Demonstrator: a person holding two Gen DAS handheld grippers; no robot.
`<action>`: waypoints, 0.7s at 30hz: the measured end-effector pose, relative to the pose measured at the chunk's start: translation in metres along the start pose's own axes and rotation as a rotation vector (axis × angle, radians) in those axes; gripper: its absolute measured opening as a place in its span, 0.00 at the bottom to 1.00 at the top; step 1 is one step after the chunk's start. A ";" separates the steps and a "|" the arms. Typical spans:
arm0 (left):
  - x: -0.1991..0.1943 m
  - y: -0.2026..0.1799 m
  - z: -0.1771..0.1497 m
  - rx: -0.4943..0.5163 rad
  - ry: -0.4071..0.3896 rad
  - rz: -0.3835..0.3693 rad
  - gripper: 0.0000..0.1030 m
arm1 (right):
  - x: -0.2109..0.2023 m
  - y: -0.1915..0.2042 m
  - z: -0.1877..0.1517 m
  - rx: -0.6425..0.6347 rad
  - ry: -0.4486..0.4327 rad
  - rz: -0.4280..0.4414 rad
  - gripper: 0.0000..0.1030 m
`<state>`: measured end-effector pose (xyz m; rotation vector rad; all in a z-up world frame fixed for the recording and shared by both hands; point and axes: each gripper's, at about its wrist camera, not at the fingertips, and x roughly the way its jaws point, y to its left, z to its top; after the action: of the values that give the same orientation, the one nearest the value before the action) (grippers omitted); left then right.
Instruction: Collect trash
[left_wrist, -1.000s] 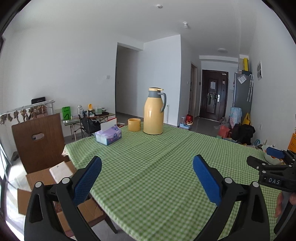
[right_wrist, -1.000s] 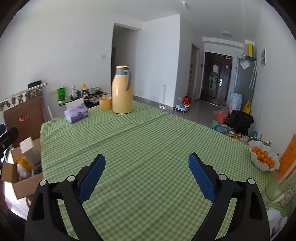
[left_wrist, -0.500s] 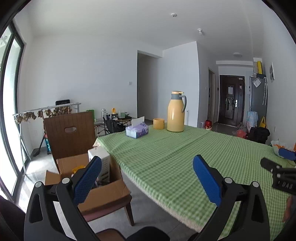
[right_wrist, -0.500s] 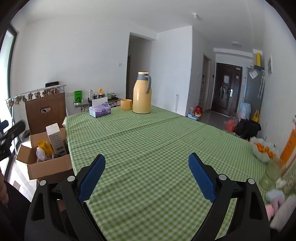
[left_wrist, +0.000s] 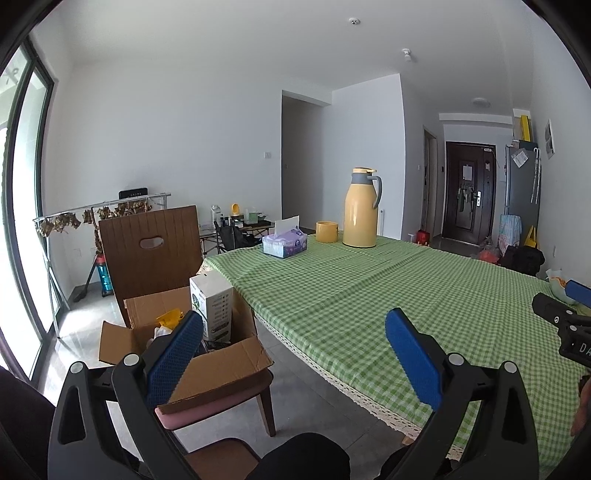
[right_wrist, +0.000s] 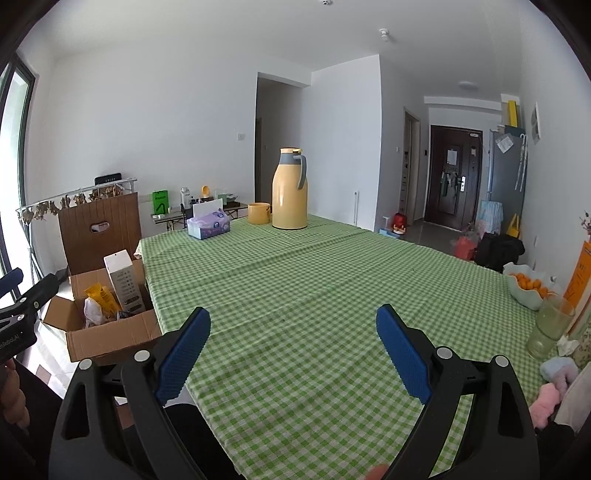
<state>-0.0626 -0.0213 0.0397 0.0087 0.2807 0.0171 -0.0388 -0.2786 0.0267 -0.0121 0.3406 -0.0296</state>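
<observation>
The left gripper (left_wrist: 293, 349) hangs off the table's near corner with its blue-padded jaws spread wide and nothing between them; the right gripper (right_wrist: 293, 347) hovers over the green-and-white checked tablecloth (right_wrist: 332, 280), equally wide and holding nothing. The open brown cardboard box (left_wrist: 207, 363) holding the collected trash sits on a pink-cushioned wooden chair (left_wrist: 155, 251) at about 9 o'clock in the left wrist view, just beside the table edge; a tall white carton (left_wrist: 213, 310) stands upright in it next to a crumpled yellow wrapper (left_wrist: 169, 317) and a white plastic scrap (right_wrist: 92, 308). Nothing lies between the left gripper and the box's near flap. Far down the table, at about 12 o'clock, stand a tall yellow thermos jug with a grey collar (right_wrist: 290, 190), a short yellow mug (right_wrist: 258, 213) just beside it and a lilac tissue box (right_wrist: 208, 223) nearer the chair. At 3 o'clock in the right wrist view, a pale green scalloped bowl of oranges (right_wrist: 526, 290), a clear glass of greenish liquid (right_wrist: 550, 326) and a pink-and-blue plush toy (right_wrist: 554, 384) crowd the table's right edge.
</observation>
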 end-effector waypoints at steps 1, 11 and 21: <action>0.001 0.000 0.001 0.002 0.001 0.001 0.93 | 0.000 0.000 0.000 0.004 -0.004 0.002 0.85; 0.006 0.000 0.004 0.008 0.003 0.001 0.93 | -0.003 0.001 -0.002 -0.014 -0.027 0.000 0.85; 0.010 -0.006 0.004 0.017 0.013 -0.006 0.93 | 0.000 -0.005 -0.004 -0.003 -0.012 -0.010 0.85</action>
<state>-0.0515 -0.0275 0.0411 0.0246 0.2936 0.0089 -0.0407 -0.2839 0.0233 -0.0168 0.3285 -0.0388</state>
